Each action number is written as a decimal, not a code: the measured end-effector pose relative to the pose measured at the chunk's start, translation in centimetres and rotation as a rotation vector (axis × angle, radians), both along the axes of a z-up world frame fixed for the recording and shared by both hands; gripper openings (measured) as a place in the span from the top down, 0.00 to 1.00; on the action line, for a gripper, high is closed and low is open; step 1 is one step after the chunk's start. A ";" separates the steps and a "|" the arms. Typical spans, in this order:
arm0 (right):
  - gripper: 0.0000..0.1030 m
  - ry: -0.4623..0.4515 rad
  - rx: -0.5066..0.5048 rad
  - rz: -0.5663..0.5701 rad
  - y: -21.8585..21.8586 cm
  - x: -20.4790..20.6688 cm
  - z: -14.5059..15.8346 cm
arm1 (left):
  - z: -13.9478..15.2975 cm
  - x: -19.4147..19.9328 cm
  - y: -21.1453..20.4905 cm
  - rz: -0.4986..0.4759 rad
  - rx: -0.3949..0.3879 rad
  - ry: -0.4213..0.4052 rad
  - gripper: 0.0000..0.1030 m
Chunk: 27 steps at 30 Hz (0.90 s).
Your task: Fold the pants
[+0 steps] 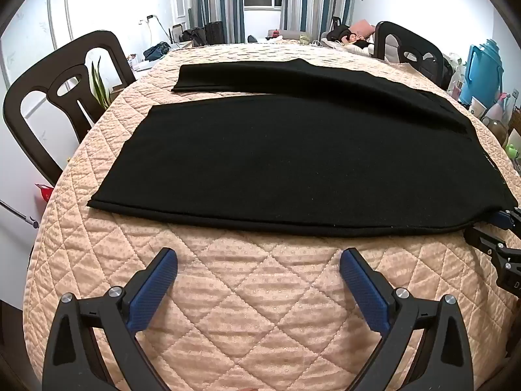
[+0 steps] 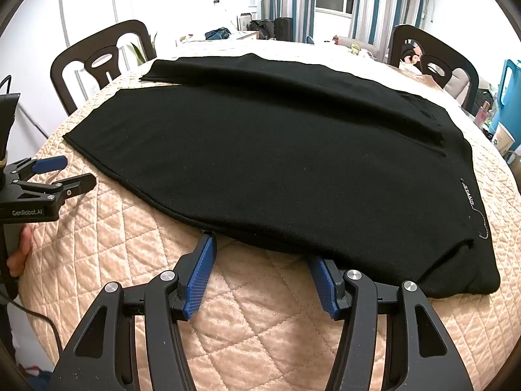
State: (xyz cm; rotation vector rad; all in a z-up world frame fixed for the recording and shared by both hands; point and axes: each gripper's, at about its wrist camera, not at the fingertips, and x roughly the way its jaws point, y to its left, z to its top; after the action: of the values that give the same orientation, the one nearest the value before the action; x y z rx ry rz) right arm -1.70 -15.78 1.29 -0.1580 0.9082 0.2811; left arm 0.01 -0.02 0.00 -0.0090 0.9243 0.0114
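Observation:
Black pants [image 1: 293, 163] lie flat on a quilted peach table cover [image 1: 254, 293], legs spread apart toward the left, waist at the right. They also fill the right wrist view [image 2: 276, 169], with a small white logo near the waist. My left gripper [image 1: 259, 260] is open and empty, hovering short of the near leg's edge. It shows in the right wrist view [image 2: 70, 171] at the left. My right gripper [image 2: 260, 251] is open, its fingertips at the near edge of the pants by the waist; the right fingertip is under the fabric edge. It shows at the right edge of the left wrist view [image 1: 503, 220].
Dark wooden chairs stand at the far left [image 1: 65, 97] and far right [image 1: 407, 49] of the table. A blue container [image 1: 482, 71] and small items crowd the right side. A paper cup [image 2: 503, 138] stands at the right. A person lies on a sofa [image 1: 353, 40] behind.

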 end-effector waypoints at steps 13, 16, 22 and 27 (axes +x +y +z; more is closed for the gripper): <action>0.45 -0.001 -0.002 0.000 0.0 0.0 0.0 | 0.1 -0.3 0.0 0.003 -0.005 -0.008 0.01; 0.45 -0.001 -0.002 0.000 0.0 0.0 0.0 | 0.1 -0.4 0.0 0.003 -0.005 -0.010 0.01; 0.45 -0.001 -0.002 0.000 0.0 0.0 0.0 | 0.1 -0.4 0.0 0.003 -0.004 -0.013 0.01; 0.45 -0.001 -0.002 0.000 0.0 0.0 0.0 | 0.1 -0.5 0.0 0.004 -0.004 -0.014 0.01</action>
State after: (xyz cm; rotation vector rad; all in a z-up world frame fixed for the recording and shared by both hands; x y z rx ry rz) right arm -1.69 -15.75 1.29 -0.1603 0.9073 0.2799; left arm -0.44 -0.02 0.08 -0.0143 0.9106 0.0130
